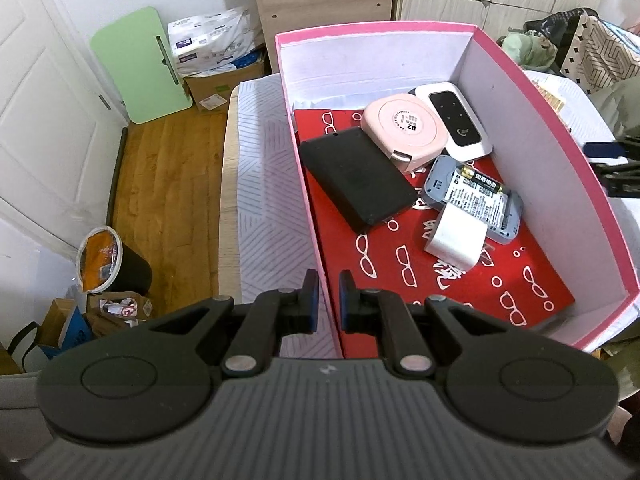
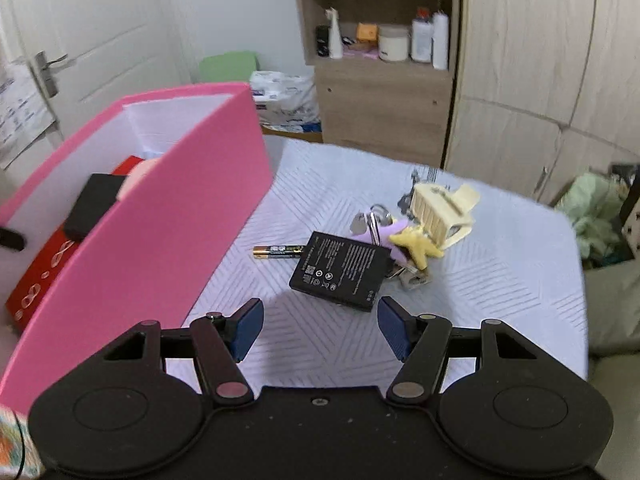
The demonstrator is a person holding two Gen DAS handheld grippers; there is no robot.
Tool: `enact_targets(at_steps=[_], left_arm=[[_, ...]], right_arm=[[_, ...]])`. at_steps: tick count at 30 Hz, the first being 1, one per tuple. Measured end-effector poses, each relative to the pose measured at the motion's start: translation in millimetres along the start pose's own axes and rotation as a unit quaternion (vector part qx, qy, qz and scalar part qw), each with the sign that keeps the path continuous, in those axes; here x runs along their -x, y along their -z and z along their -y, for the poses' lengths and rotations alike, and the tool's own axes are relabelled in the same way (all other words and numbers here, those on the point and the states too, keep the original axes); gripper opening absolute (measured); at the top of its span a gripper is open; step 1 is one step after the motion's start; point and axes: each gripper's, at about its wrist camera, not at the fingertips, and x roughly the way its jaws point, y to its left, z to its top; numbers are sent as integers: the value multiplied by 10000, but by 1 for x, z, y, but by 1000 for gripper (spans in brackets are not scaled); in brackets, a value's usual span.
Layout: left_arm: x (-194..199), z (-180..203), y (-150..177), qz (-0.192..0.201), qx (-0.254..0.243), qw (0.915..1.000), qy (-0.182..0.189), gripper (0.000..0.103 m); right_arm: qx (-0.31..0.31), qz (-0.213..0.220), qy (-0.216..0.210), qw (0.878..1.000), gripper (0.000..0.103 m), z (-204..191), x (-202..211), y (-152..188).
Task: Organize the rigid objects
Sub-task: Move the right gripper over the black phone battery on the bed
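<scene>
My left gripper is shut on the near left wall of the pink box, one finger inside and one outside. In the box, on its red floor, lie a black power bank, a round pink device, a white router, a grey device with a battery on it and a white charger. My right gripper hangs open over the bed sheet with nothing between its fingers. Just beyond it lie a flat black battery pack, a slim battery, a key bunch with a yellow star and a cream clip.
The pink box stands to the left of my right gripper on a striped sheet. A wooden shelf unit and wardrobe doors stand behind. A bin, bags and a green board are on the floor to the left.
</scene>
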Motion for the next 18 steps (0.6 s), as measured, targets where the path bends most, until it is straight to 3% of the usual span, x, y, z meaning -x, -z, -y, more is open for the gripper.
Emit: enact_targets(at_steps=[5, 8, 13, 15, 18], left_arm=[[0, 1, 0, -19, -4, 10000, -21, 9], [0, 1, 0, -22, -22, 10000, -19, 9], [0, -1, -1, -25, 47, 10000, 24, 9], [0, -2, 0, -14, 43, 10000, 26, 9], [1, -2, 1, -3, 48, 10000, 40, 9]], right_arm=[[254, -73, 545, 9982, 68, -10, -31, -5], [106, -65, 482, 9988, 70, -9, -36, -11], [-162, 13, 453, 9988, 80, -10, -41, -15], [-293, 49, 380, 9988, 89, -13, -43, -15], [-434, 77, 448, 9980, 91, -15, -49, -14]])
